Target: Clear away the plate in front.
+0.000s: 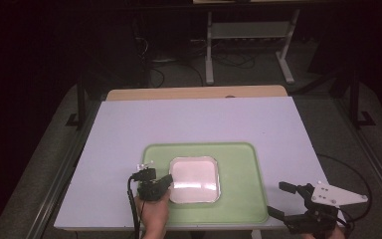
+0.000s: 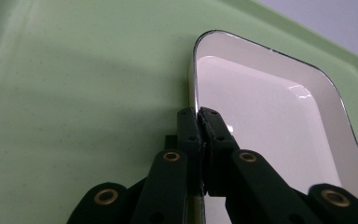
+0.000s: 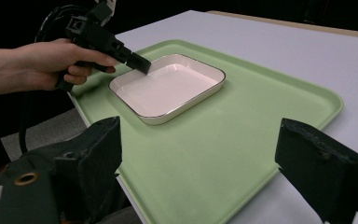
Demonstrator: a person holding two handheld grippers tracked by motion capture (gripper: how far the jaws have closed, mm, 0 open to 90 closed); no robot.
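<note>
Both grippers are low at the near edge of the table. Left gripper (image 2: pixel 199 116) has its jaws pinched together on the rim of the white dish (image 2: pixel 270 116): in the left gripper view the two black jaws meet over the dish's dark-edged left wall, one outside it and one inside, with no gap between them. From the right gripper view the same gripper (image 3: pixel 140 63) slants down from the person's left hand (image 3: pixel 51 65) onto the dish's nearer corner (its cable loops away behind the hand). Whether the dish is lifted off the tray at that corner I cannot tell; it looks to sit flat.

Right gripper (image 1: pixel 277 199) stands wide apart and holds nothing, its jaws pointing left towards the tray's right edge, just beside the tray's near right corner.

The white dish (image 1: pixel 195 179), square with rounded corners and empty, sits on the green tray (image 1: pixel 243 169), slightly left of the tray's middle. This tray lies on the pale table (image 1: pixel 179 119), towards the near edge.
</note>
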